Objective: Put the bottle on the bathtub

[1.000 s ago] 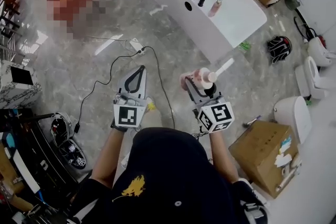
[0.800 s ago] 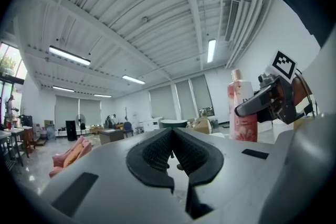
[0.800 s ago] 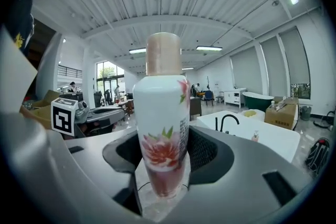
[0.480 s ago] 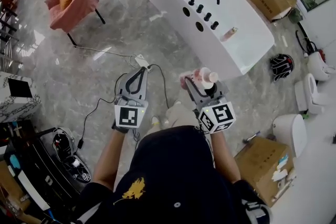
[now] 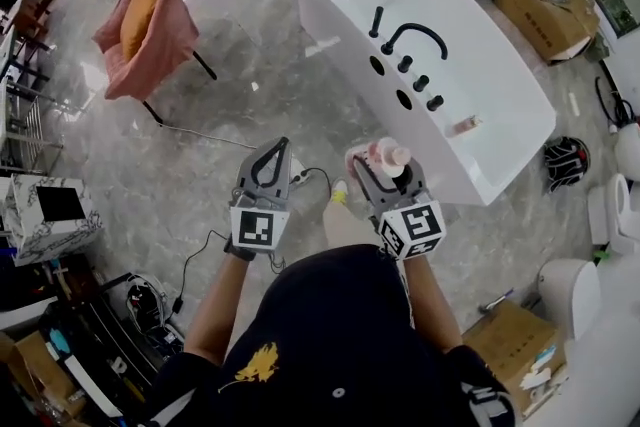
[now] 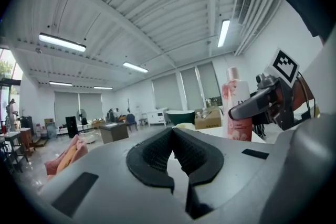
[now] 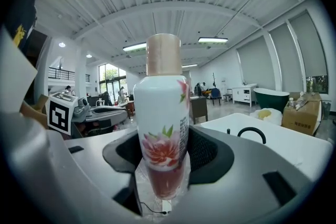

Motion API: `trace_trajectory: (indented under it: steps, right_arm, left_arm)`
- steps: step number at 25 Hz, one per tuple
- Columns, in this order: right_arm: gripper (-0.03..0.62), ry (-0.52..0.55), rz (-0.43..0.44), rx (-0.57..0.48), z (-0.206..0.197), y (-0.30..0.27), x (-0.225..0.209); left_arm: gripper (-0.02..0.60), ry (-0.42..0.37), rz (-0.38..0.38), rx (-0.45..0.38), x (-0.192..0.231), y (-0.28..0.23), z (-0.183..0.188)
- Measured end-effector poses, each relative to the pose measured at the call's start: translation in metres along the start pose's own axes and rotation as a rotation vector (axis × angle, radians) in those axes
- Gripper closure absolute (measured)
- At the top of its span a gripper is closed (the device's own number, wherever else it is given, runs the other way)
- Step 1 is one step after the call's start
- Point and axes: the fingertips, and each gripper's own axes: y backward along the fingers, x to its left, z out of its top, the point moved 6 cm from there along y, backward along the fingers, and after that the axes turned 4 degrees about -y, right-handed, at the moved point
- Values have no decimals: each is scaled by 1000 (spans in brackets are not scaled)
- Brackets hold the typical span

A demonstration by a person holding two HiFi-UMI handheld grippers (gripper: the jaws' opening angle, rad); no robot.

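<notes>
White bottle (image 7: 163,107), pink flower print, beige cap, reddish base; small black label text, too fine to read. Upright, clamped between jaws of right gripper (image 7: 163,160), over grey marble floor (image 5: 200,145), near white bathtub (image 5: 480,45). Left gripper (image 6: 172,134) pinched together, nothing between jaws. On tub deck: one black arched faucet (image 5: 415,35), three black knobs (image 5: 421,82), one small pink bottle (image 5: 462,125) lying flat. Around: one pink-draped chair (image 5: 145,15), two cardboard boxes (image 5: 545,0), black cable (image 5: 195,260) on floor.
</notes>
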Motion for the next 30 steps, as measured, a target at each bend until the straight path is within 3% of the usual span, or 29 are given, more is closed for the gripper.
trace_trajectory:
  steps: [3, 7, 11, 14, 17, 20, 23, 30]
  right_arm:
    - [367, -12, 15, 6, 19, -46, -55]
    - [366, -17, 9, 4, 38, -102, -120]
    - [366, -44, -12, 5, 50, -151, -157]
    - [367, -62, -36, 4, 52, -191, -181]
    - [366, -72, -69, 7, 52, -233, -206]
    - [367, -83, -131, 8, 51, -283, -230]
    - [367, -98, -209, 16, 57, -343, -252]
    - [367, -146, -453, 42, 71, -474, -290]
  left_arm:
    - [563, 50, -5, 7, 20, -79, 9]
    - [563, 10, 5, 4, 44, -164, 23]
    - [563, -1, -5, 8, 71, -220, 23]
    - [564, 33, -10, -4, 96, -264, 13]
    - [564, -25, -26, -26, 119, -311, -3]
    - [565, -54, -121, -48, 146, -363, -27]
    - [563, -2, -210, -82, 191, -418, -48]
    - [563, 112, -362, -74, 308, -545, -101]
